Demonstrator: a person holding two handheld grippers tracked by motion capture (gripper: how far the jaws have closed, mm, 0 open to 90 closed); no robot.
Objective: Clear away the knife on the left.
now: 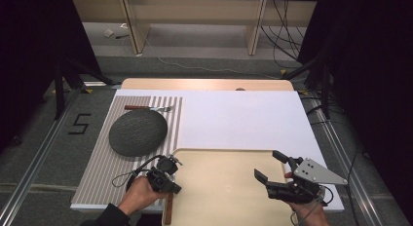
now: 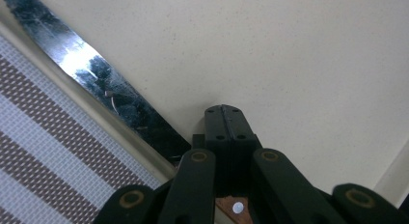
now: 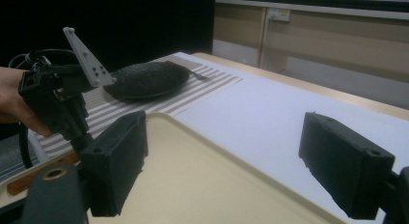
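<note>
Seemingly early: left gripper (image 1: 168, 183) clamped on knife (image 2: 103, 84) handle at tray (image 1: 224, 187) edge; right gripper (image 1: 271, 167) wide open, empty; plate (image 1: 138, 132), fork (image 1: 148, 108) untouched on placemat (image 1: 97, 172).

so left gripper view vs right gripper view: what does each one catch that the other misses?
Left gripper view alone: the knife blade lying along the tray's edge, and the left gripper's jaws pressed together over the tray, with a wooden knife handle between the linkage arms.

Right gripper view alone: the right gripper with jaws wide apart, the dark plate, the fork behind it, the white board, and the left gripper seen from outside.

Both: the beige tray and the striped placemat.
</note>
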